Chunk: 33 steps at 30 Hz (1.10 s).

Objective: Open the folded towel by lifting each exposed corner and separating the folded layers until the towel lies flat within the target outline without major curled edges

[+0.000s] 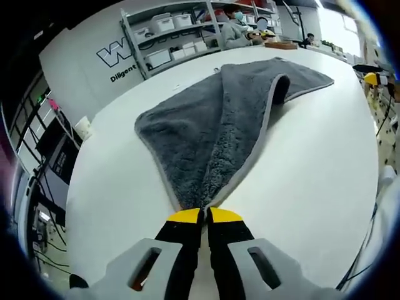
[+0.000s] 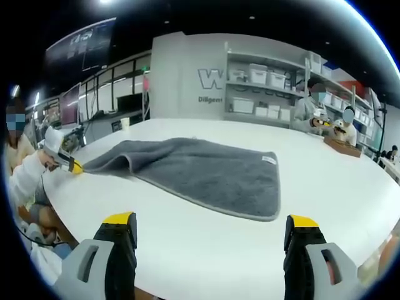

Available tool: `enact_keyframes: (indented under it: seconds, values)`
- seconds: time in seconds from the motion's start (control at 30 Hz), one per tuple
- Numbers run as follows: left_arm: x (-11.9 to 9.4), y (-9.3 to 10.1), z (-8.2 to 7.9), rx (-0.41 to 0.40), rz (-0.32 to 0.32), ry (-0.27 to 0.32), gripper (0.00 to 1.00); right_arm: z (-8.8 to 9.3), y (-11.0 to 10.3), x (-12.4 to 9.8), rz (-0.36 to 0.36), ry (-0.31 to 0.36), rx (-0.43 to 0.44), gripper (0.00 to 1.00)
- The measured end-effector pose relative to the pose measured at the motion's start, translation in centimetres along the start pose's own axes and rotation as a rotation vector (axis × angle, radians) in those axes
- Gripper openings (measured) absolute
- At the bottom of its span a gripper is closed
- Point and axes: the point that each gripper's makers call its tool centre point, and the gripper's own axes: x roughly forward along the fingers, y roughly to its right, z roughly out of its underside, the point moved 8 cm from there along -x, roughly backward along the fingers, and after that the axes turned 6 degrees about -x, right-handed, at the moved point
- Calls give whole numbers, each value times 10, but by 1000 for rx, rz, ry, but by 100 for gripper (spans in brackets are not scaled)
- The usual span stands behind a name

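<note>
Left gripper [image 1: 204, 215], bottom center, jaws closed on grey towel [image 1: 206, 125] corner, white table [image 1: 312, 175]; right gripper [image 2: 211, 226] wide open, holding nothing.

The grey plush towel's [image 1: 212, 131] pinched corner is hidden between the left gripper's [image 1: 204, 215] closed yellow-tipped jaws; wall lettering is cut off by shelving.
</note>
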Motion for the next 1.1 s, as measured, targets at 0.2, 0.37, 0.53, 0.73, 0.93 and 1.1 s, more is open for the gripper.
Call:
enact_keyframes:
  seconds: [0.2, 0.37, 0.53, 0.73, 0.93, 1.1]
  values:
    - [-1, -7, 3, -5, -21, -7, 3, 1, 0, 0, -1, -4, -1, 99]
    - [-1, -14, 5, -11, -40, -10, 3, 1, 0, 0, -1, -6, -1, 99]
    - [-1, -17, 6, -15, -55, -11, 3, 1, 1, 0, 0, -7, 0, 99]
    - [-1, -26, 7, -21, -84, -14, 3, 1, 2, 0, 3, -9, 2, 99]
    - [-1, -30, 8, -27, -101, -14, 3, 1, 2, 0, 1, -11, 2, 99]
    - [-1, -38, 10, -41, -123, -14, 3, 1, 2, 0, 0, -13, 1, 99]
